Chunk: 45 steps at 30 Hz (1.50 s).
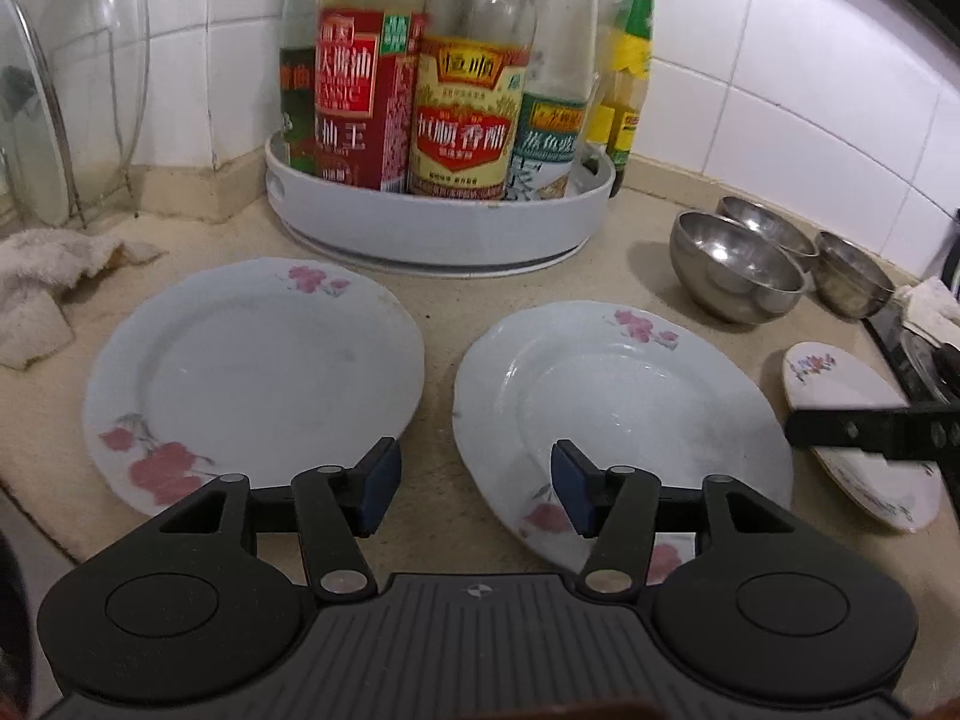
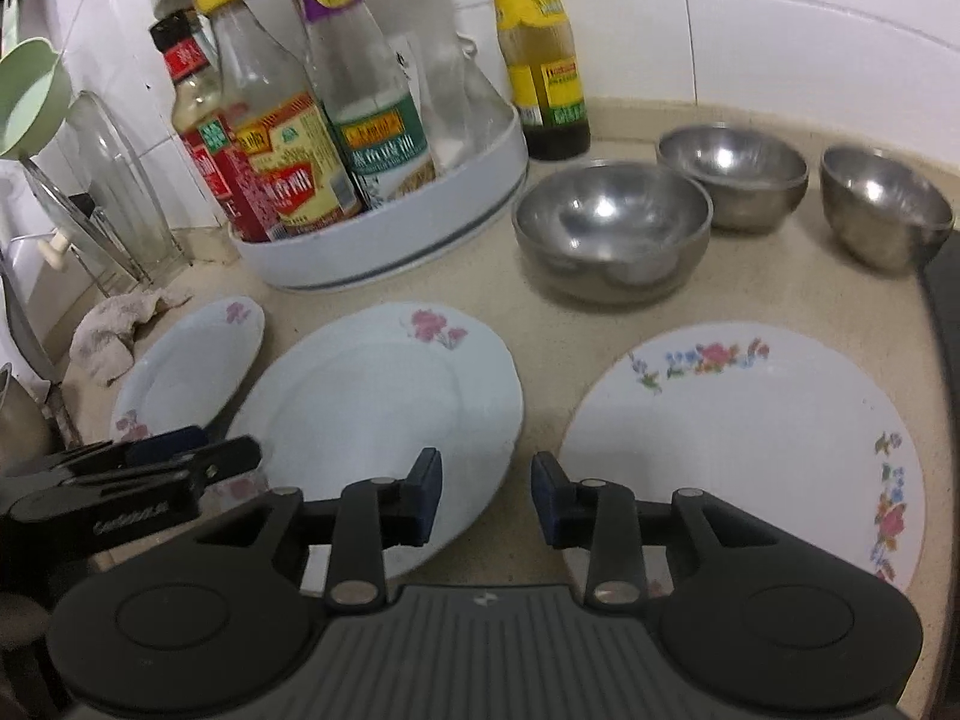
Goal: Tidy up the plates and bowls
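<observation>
Three flowered white plates lie flat on the beige counter: a left plate (image 1: 252, 372) (image 2: 186, 366), a middle plate (image 1: 618, 414) (image 2: 378, 420) and a right plate (image 1: 852, 420) (image 2: 744, 438) with small multicoloured flowers. Three steel bowls stand behind them: a large one (image 1: 735, 267) (image 2: 612, 228) and two further back (image 2: 732, 171) (image 2: 882, 204). My left gripper (image 1: 477, 489) is open and empty, low over the gap between the left and middle plates. My right gripper (image 2: 486, 495) is open and empty over the gap between the middle and right plates.
A white round tray (image 1: 438, 222) (image 2: 384, 240) of sauce bottles stands at the back against the tiled wall. A rag (image 1: 42, 288) and a glass lid on a rack (image 1: 72, 90) are at the left. A black stove edge (image 2: 945, 312) is at the right.
</observation>
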Available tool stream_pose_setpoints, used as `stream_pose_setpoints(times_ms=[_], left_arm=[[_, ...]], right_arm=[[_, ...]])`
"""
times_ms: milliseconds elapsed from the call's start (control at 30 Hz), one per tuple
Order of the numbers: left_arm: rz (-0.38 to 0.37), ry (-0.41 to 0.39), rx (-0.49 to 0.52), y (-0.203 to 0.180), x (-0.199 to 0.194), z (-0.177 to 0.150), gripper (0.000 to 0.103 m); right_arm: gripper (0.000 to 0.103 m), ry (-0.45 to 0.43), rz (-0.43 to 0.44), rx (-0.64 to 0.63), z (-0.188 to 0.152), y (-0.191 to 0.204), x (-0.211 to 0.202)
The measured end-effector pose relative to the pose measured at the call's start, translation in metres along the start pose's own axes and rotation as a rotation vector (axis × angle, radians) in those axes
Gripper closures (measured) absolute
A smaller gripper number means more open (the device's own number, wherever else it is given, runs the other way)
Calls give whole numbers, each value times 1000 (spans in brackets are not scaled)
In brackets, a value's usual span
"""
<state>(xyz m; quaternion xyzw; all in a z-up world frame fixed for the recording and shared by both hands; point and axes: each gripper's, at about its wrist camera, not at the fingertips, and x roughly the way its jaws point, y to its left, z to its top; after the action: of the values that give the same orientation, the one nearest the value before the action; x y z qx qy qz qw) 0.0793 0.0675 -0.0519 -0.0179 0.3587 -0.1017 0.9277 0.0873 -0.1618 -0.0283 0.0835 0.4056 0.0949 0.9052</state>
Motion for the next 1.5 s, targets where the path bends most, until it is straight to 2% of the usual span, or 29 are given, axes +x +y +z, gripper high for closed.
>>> stream_pose_setpoints(times_ms=[133,200,300,433,567,667,1067,1500], left_arm=[[-14,-39,23,6,-20,4,36],[12,-75,19,13,-29,9,31],[71,-107,-10,31,-35,15,31],[175,-80,-66,57,-32,20,31],[210,-58,-146,80,-31,22,32],[234,-53,-164,90,-33,20,32],[270,-24,-210,105,-20,26,33],[280,44,-230,115,6,31,34]], right_arm=[[71,-26,17,-20,11,15,0],[71,-33,43,-42,18,27,6],[71,-26,93,-64,31,47,21],[71,-12,138,-125,48,77,42],[71,18,171,-163,61,98,61],[71,46,171,-179,70,108,75],[71,84,211,-257,87,138,110],[70,185,250,-275,93,145,154]])
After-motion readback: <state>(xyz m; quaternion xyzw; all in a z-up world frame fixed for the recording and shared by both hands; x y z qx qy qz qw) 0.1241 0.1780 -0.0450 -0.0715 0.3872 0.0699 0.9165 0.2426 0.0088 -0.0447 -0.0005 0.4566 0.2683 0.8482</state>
